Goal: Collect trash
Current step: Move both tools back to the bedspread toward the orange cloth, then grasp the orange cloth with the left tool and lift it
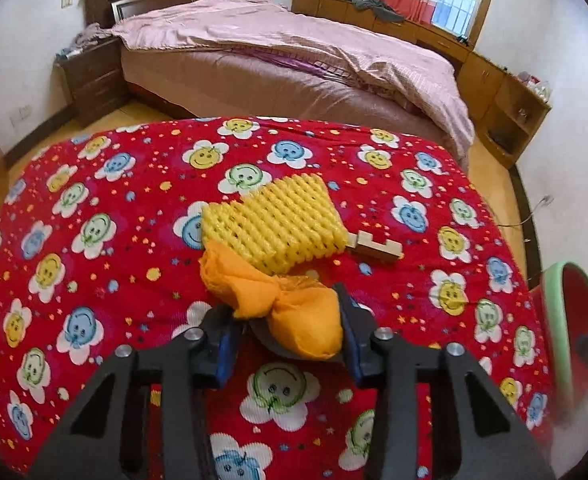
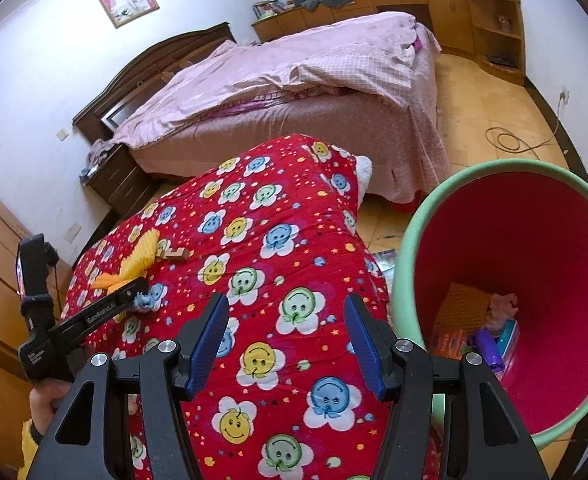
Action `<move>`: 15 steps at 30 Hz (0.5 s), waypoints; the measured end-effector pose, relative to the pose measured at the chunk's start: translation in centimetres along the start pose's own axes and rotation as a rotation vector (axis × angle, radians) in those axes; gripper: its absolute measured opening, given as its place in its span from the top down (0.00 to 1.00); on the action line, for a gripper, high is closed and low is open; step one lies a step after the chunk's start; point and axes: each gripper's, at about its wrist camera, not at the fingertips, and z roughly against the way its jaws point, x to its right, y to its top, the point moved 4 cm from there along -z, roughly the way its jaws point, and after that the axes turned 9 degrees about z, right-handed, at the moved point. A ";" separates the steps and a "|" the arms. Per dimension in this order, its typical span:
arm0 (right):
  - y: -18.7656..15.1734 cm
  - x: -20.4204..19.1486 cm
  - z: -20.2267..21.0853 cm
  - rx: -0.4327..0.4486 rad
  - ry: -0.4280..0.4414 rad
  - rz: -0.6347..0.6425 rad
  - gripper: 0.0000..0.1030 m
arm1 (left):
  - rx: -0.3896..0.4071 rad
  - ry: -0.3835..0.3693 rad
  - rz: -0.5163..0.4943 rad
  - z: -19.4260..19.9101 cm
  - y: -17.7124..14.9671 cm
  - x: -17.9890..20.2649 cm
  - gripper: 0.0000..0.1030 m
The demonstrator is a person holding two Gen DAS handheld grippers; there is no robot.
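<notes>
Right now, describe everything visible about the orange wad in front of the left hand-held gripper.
The orange wad looks like thin, crumpled tissue or cloth, twisted at the middle into two puffy lobes. It lies on the red smiley-flower blanket, its far lobe against the yellow foam net. The near lobe sits between the blue pads of the left hand-held gripper, which appear to press on it. Something dark shows just beneath it.

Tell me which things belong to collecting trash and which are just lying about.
Job:
crumpled orange cloth wad in left gripper
yellow foam fruit net
small wooden block
green-rimmed red bin

Just there:
pink-covered bed
brown wooden nightstand
</notes>
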 end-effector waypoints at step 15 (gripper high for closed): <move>-0.4 -4.7 -0.9 -0.011 0.058 0.065 0.41 | 0.001 -0.177 0.027 5.2 -0.8 -1.5 0.60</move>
